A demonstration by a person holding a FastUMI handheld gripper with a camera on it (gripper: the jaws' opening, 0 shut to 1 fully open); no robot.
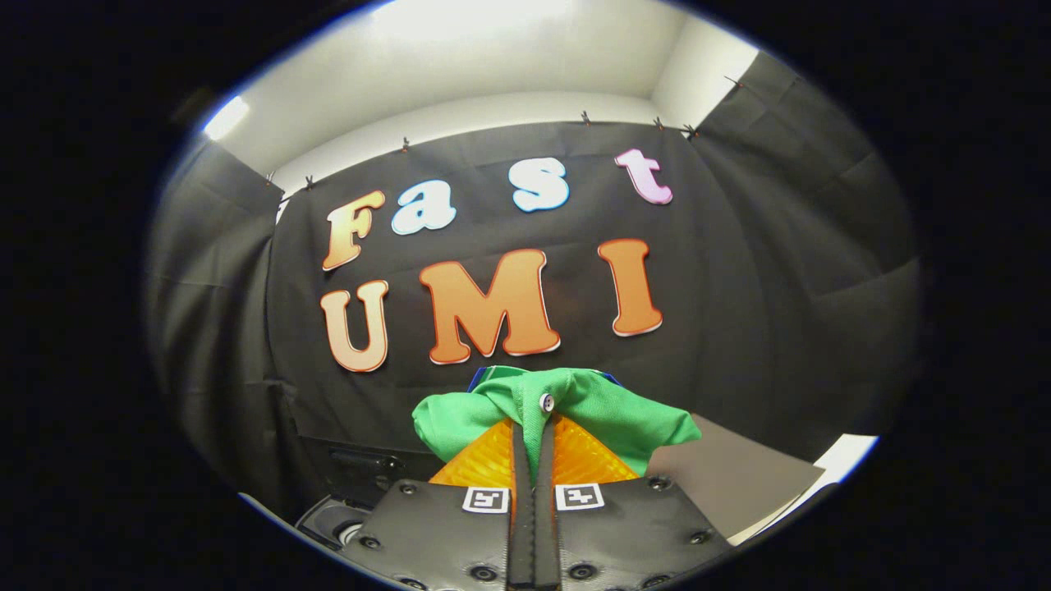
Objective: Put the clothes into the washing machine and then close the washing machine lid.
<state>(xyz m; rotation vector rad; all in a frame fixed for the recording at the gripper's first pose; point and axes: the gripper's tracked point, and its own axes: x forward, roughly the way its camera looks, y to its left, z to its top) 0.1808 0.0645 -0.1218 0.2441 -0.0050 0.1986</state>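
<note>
I had my jaws [532,427] pinched together on a fold of the green shirt [575,406], low in the frame's centre; it hung soft, light and limp, so a bunched fold near its button placket seemed the surest hold.

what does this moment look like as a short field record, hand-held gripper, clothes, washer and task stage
hand-held gripper: fingers closed together, pinching a fold of cloth between them
green garment: bunched, lifted, held at the fingertips; a small white button shows at the pinch
washing machine: a dark part with a round rim shows low, beside the fingers
grey surface: beyond the garment, on the other side
task stage: garment gripped and carried, not yet in the machine
</note>
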